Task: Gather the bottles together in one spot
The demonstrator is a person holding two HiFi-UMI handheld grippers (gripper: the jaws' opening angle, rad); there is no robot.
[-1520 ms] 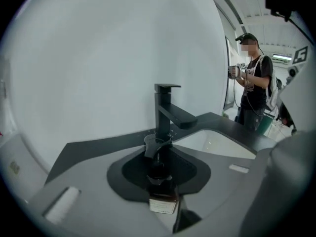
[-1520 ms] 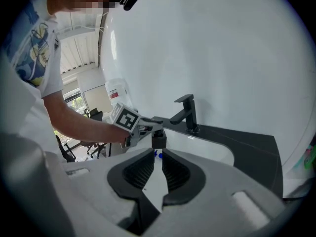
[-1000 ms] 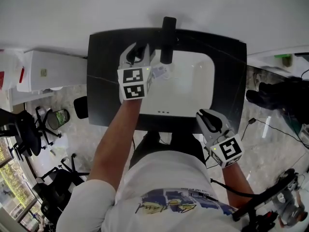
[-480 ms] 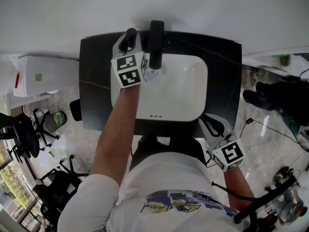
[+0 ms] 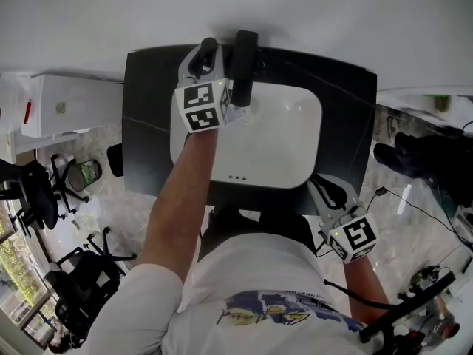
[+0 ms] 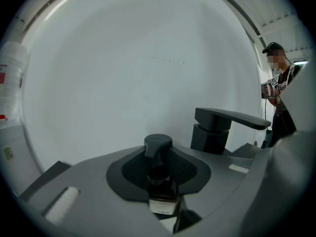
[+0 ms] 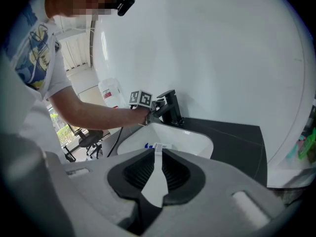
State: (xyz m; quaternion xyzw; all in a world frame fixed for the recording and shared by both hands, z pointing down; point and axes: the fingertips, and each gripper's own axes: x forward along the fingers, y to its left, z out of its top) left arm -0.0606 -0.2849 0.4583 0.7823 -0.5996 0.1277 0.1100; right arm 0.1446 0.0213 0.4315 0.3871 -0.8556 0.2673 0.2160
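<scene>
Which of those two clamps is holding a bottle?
The left gripper, by the faucet, grips a small dark bottle; the right gripper, at the counter's front, is empty.

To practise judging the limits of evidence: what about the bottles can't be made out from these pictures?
Bottle label print: left gripper view, too small, blurred.
Bottle in head view: hidden behind left gripper.
White-labelled item in basin: right gripper view, too small, jaws partly cover it.

Faucet (image 5: 244,61) just right of left tool (image 5: 206,52), wall (image 5: 332,13) behind; basin (image 5: 292,143) right half free.
</scene>
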